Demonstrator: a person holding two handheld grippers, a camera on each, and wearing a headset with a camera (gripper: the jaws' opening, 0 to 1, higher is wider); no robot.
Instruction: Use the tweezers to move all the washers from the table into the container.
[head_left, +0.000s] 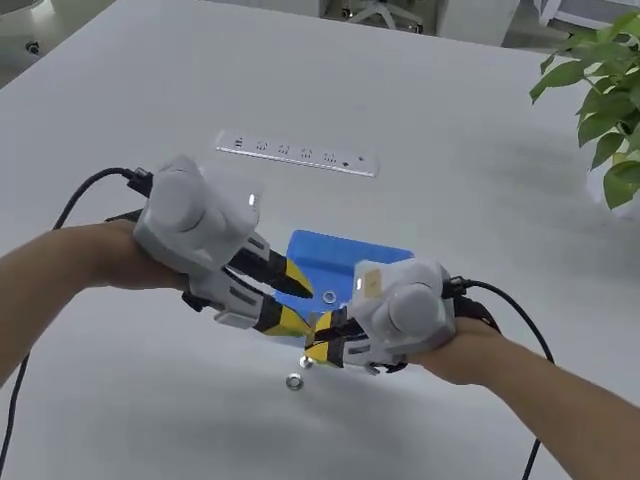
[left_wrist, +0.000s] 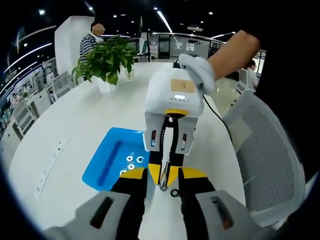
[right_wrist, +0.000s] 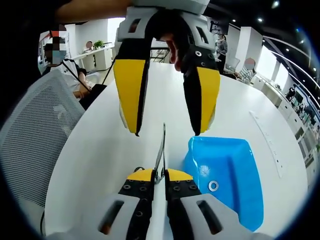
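Note:
The blue container (head_left: 345, 255) lies on the white table (head_left: 420, 130), with several washers (left_wrist: 131, 162) inside it. One washer (head_left: 293, 381) rests on the table just in front of both grippers, seen in the left gripper view as a washer (left_wrist: 174, 193) near the jaws. My right gripper (right_wrist: 155, 175) is shut on thin metal tweezers (right_wrist: 162, 145) that point away from it. Facing it, my left gripper (head_left: 295, 300) is open, its yellow jaws standing either side of the tweezers' tip without touching. In the right gripper view a single washer (right_wrist: 213, 186) lies in the container (right_wrist: 230, 165).
A white power strip (head_left: 296, 154) lies beyond the container. A potted plant (head_left: 600, 100) stands at the table's far right. A mesh chair (left_wrist: 270, 150) sits at the table's edge. People are in the office behind.

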